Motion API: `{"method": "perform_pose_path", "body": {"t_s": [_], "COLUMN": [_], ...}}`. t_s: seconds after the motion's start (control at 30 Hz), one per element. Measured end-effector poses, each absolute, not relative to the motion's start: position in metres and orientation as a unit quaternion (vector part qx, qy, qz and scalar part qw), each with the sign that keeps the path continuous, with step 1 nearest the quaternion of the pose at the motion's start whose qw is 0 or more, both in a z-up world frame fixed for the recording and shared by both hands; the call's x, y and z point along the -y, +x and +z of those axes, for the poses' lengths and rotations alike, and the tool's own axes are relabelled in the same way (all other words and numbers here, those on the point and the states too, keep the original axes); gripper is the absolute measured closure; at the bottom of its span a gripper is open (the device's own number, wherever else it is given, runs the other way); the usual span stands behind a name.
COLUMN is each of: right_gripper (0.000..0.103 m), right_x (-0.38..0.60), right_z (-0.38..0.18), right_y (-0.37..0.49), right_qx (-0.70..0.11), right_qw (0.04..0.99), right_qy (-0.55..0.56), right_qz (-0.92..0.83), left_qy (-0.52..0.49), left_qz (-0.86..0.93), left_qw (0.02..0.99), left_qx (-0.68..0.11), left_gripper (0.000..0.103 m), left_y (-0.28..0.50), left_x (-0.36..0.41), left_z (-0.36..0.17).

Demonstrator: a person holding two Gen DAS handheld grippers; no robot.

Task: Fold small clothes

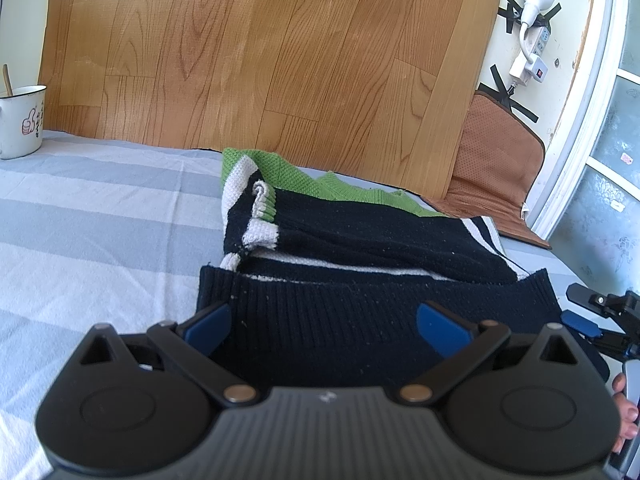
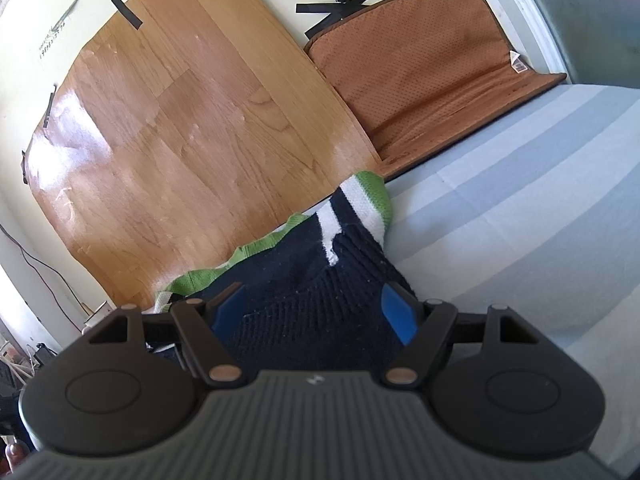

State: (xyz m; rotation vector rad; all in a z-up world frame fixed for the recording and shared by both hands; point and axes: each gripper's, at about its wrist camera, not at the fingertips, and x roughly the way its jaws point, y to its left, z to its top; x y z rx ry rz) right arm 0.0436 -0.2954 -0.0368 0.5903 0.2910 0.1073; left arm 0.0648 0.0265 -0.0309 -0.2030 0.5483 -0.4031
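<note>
Navy, white, green striped sweater (image 1: 360, 240)

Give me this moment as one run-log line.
left tool: open, over sweater hem | right tool: open, at hem | sweater: sleeves folded in, on striped sheet

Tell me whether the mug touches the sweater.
Apart. The left wrist view shows the mug at the far left edge of the striped sheet, with bare sheet between it and the sweater.
</note>
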Motion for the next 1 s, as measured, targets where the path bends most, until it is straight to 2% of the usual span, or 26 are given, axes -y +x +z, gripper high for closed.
{"method": "perform_pose_path", "body": {"t_s": [0.37, 0.57, 0.67, 0.77, 1.0], "right_gripper": [0.027, 0.027, 0.027, 0.027, 0.027], "right_x": [0.299, 0.310, 0.321, 0.330, 0.305], "right_z": [-0.024, 0.012, 0.031, 0.052, 0.071], "right_y": [0.030, 0.037, 0.055, 0.086, 0.216], "right_qx": [-0.126, -0.115, -0.122, -0.142, -0.256], "right_qw": [0.948, 0.966, 0.971, 0.970, 0.946], "right_qy": [0.291, 0.231, 0.199, 0.183, 0.155], "right_qz": [0.035, 0.034, 0.042, 0.075, 0.126], "left_qy": [-0.097, -0.134, -0.166, -0.124, 0.031], "left_qz": [-0.196, -0.216, -0.237, -0.219, -0.170], "left_qw": [0.937, 0.928, 0.921, 0.938, 0.945], "left_qx": [-0.271, -0.273, -0.260, -0.237, -0.277], "left_gripper": [0.000, 0.000, 0.000, 0.000, 0.000], "left_y": [0.062, 0.063, 0.065, 0.081, 0.202], "left_x": [-0.025, -0.037, -0.052, -0.056, -0.009], "left_z": [-0.032, -0.027, -0.005, 0.027, 0.056]}}
